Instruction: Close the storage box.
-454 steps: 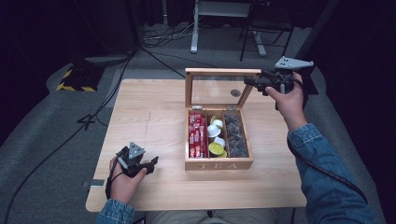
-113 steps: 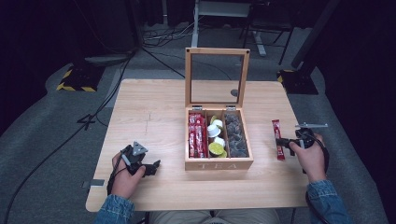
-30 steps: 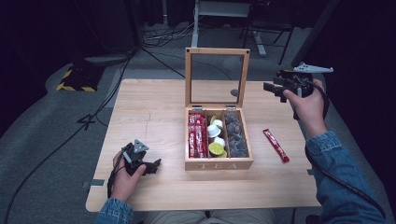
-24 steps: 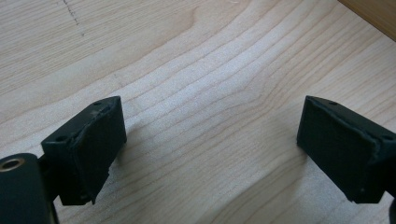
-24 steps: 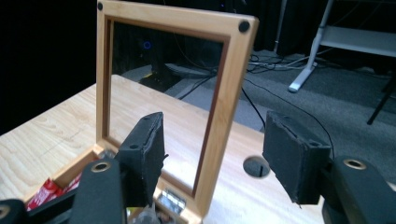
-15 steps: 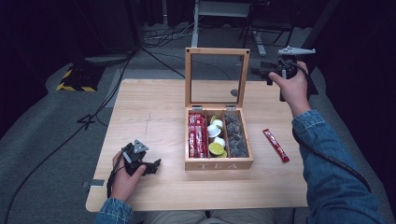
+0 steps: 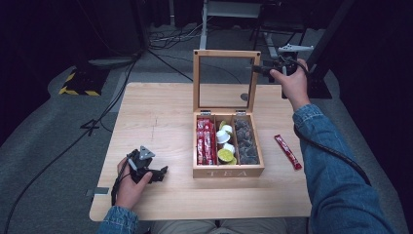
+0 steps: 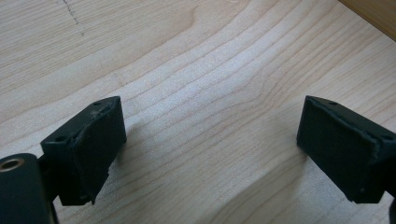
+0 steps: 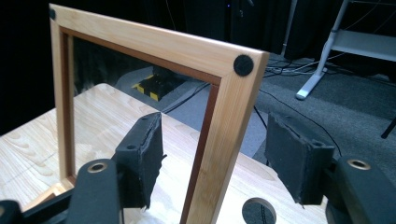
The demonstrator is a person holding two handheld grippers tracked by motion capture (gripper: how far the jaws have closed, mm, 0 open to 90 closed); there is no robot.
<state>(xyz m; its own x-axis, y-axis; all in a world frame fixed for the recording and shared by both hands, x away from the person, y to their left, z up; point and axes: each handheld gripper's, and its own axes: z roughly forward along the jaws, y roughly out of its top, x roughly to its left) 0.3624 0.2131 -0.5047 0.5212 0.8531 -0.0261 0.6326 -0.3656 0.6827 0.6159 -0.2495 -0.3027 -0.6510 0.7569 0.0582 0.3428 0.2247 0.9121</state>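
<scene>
Wooden tea box (image 7: 228, 170) with its glass-paned lid (image 7: 225, 78) standing upright sits mid-table, a bit right of centre on the pale wood table (image 7: 156, 122). Compartments hold red sachets (image 7: 205, 141), white and yellow-green cups, dark pods. One loose red sachet (image 7: 287, 151) lies on the table just right of the box, apart from it.

Right gripper (image 9: 215, 158) is at the lid's top right corner, jaws spread either side of the frame's right upright, pads not pressing it. Looks like it is about to pinch the frame and swing the lid shut.

Left gripper (image 8: 210, 140) rests near the table's near-left edge, jaws wide apart, nothing between them.

Risks, as I judge them: a grip only on the corner could slip and let the lid slam, glass pane taking the knock. Nothing steadies the box, so a push could slide it or tip it back. Tall cups might keep the lid from seating.
</scene>
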